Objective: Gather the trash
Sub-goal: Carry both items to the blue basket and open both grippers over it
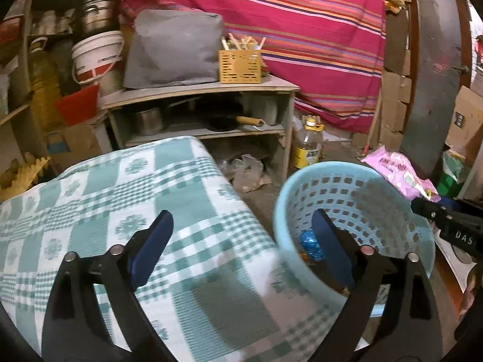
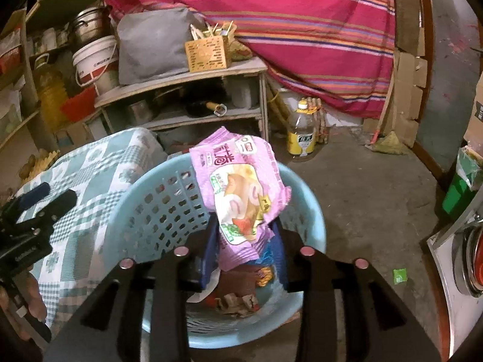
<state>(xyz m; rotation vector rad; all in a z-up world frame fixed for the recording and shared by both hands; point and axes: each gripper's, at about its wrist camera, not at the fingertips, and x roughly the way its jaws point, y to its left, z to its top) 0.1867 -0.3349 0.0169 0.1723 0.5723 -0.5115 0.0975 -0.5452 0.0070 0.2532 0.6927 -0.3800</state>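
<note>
The round pale-blue perforated plastic basket (image 2: 145,211) stands on the concrete floor (image 2: 362,187), and everything else sits around it. Just beside the basket, on its left in both views, is a table (image 1: 105,187) covered with a green-and-white checked cloth.

The right hand-held gripper (image 2: 244,259) hangs over the basket's mouth, pointing down into it. A crumpled pink plastic snack wrapper (image 2: 241,187) stands up between its blue-padded fingers (image 2: 279,256), which sit narrow on either side of the wrapper's lower end; whether the pads press on it cannot be told. The wrapper's upper part leans over the basket's far rim. In the left wrist view the same wrapper shows just past the basket's right rim.

The left hand-held gripper (image 1: 241,247) is spread wide with nothing between its fingers; one finger lies over the checked cloth, the other over the basket's near-left rim.

On the basket's bottom lie a crumpled shiny blue wrapper (image 1: 311,244) and some brown and orange scraps (image 2: 238,300).

Beyond the basket on the floor stands a clear plastic bottle with a yellow label (image 2: 302,132), near a grey wooden shelf unit (image 2: 187,81).
</note>
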